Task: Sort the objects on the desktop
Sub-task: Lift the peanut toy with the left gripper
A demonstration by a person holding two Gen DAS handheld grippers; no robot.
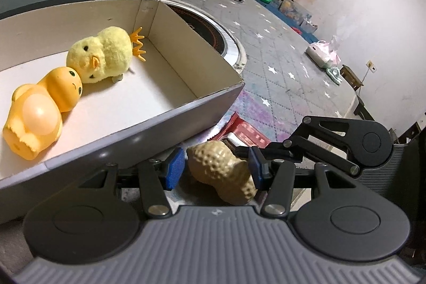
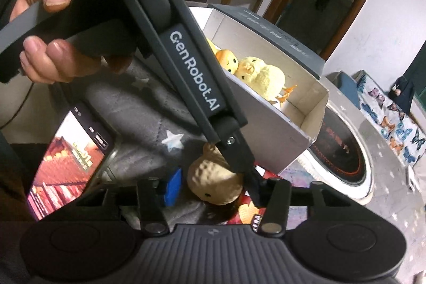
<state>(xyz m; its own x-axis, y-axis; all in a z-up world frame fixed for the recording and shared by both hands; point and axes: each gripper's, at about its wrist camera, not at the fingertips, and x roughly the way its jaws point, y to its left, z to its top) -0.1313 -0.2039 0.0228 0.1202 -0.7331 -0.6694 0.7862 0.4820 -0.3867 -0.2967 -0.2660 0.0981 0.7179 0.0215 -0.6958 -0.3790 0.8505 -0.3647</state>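
A tan peanut toy (image 1: 221,172) hangs just over a red packet (image 1: 247,132), in front of the cardboard box (image 1: 170,119). My left gripper (image 1: 216,168) is shut on it, its blue pads (image 1: 174,169) at both sides. My right gripper (image 2: 213,186) also straddles the peanut toy (image 2: 213,177). Its left blue pad (image 2: 173,186) stands a sliver off the toy. Its right finger is hidden behind the left gripper's finger, so its grip is unclear. Inside the box lie a yellow plush chick (image 1: 103,55) and an orange rubber duck (image 1: 40,111).
A phone (image 2: 66,159) with a lit red screen lies left of the peanut. A hand (image 2: 45,25) holds the left gripper's handle. A round black hob (image 1: 210,28) is set in the star-patterned tabletop (image 1: 287,65) behind the box. A remote, a green bowl and a tissue pack (image 1: 322,52) sit far off.
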